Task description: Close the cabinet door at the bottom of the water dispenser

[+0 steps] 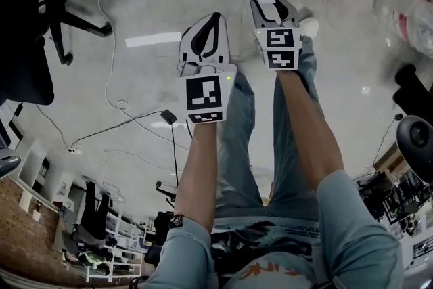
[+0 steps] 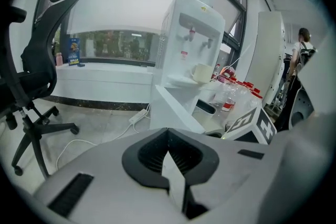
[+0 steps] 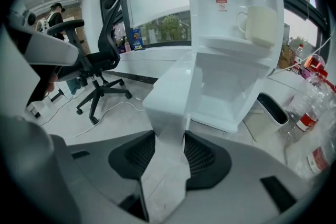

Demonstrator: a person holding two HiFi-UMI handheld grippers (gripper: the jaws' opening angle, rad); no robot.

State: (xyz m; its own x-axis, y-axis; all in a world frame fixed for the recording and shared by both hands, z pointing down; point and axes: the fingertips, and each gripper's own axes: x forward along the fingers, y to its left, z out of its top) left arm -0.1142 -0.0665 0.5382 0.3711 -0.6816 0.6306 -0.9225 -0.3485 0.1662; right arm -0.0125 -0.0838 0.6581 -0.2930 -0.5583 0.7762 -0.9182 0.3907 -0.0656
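Door: the white door (image 3: 170, 94) stands open. It sticks out from the bottom of the dispenser (image 3: 231, 34) toward the camera, with its long edge upright.
Right tongs: the right tongs (image 3: 167, 139) are wide and grip that edge. The door fills the gap between the pads.
Left tongs: the left tongs (image 2: 168, 134) are pinched together and hold nothing. The door lies just ahead of them.
Nearer hand: the right one.
Next move: I think the door must swing back toward the dispenser.
Views: the head view shows only a bit of the door at the top middle. The right gripper view also shows the open cabinet and a cup (image 3: 260, 26).
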